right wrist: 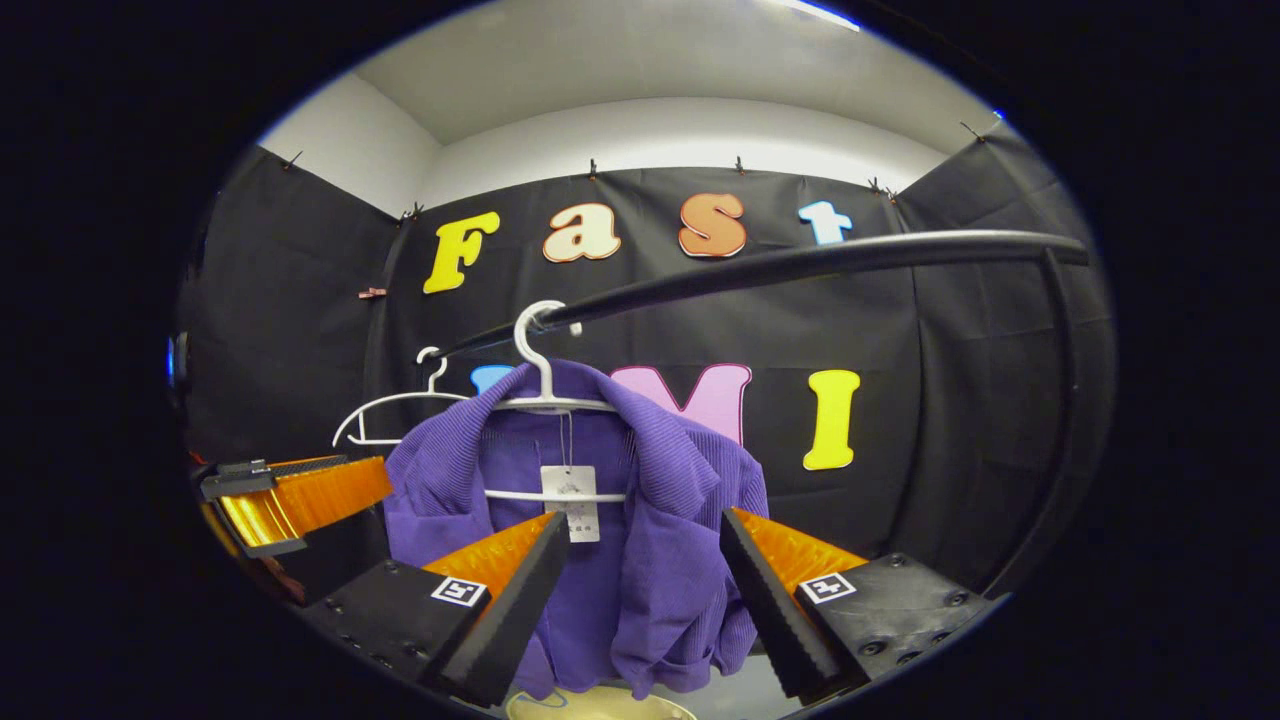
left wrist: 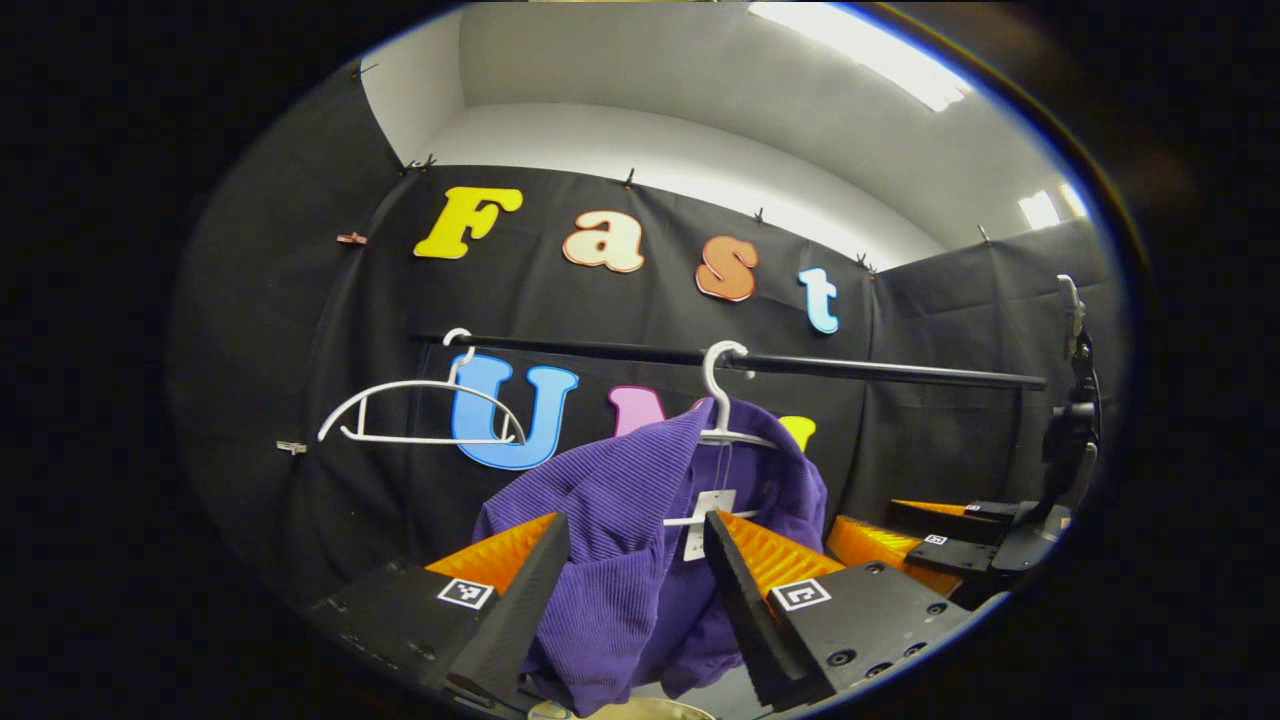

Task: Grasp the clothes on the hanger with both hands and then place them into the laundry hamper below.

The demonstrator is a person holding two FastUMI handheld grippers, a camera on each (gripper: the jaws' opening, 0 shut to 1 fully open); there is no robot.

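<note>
The step in hand looks like the approach: neither gripper has taken hold of the purple ribbed knit garment (left wrist: 620, 560), which hangs on a white plastic hanger (right wrist: 545, 400) from the black horizontal rail (left wrist: 880, 372). In the left gripper view, the left gripper (left wrist: 635, 570) has its fingers spread wide, released, with the cloth seen between them but untouched as far as can be judged. In the right gripper view, the right gripper (right wrist: 640, 570) is likewise spread and empty, aimed level at the garment's front, where a white paper tag (right wrist: 570, 500) dangles. The other gripper shows at nine o'clock there. An empty white hanger (left wrist: 420, 415) hangs at ten o'clock of the garment in the left gripper view. A pale rim at six o'clock, probably the laundry hamper (right wrist: 600, 705), sits beneath. Next, each gripper likely needs to advance onto a shoulder and close.
</note>
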